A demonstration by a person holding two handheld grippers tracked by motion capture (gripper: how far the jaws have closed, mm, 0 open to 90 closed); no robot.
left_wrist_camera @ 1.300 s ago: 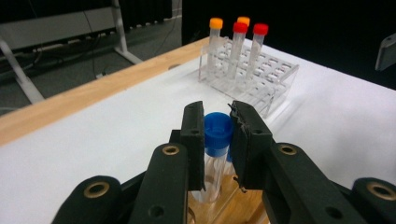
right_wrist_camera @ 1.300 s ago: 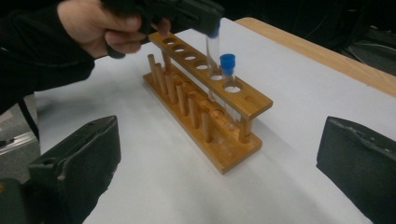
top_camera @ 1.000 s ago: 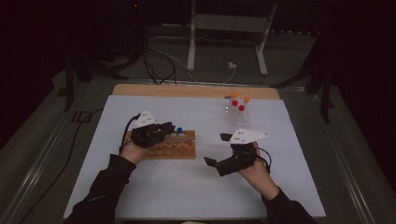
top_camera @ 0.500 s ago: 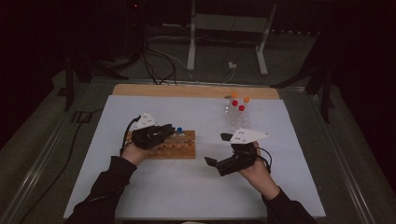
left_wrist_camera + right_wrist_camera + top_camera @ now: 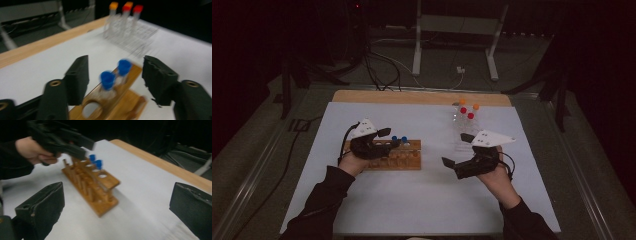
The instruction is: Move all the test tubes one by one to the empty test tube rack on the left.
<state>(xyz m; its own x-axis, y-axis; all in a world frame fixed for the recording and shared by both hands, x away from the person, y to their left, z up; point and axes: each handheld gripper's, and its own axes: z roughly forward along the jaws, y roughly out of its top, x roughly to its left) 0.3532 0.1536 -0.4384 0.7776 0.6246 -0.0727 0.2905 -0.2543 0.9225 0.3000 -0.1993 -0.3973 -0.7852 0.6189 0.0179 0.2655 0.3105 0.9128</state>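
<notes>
Above the wooden rack, left gripper fingers have just been opening.

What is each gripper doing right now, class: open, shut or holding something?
Left gripper: jaws just opened, apart around two blue-capped tubes in the wooden rack, gripping nothing.
Right gripper: open, empty.

It looked like a lab bench: a wooden test-tube rack holding blue-capped tubes, a clear rack of red- and orange-capped tubes (dark room, cables behind).
</notes>
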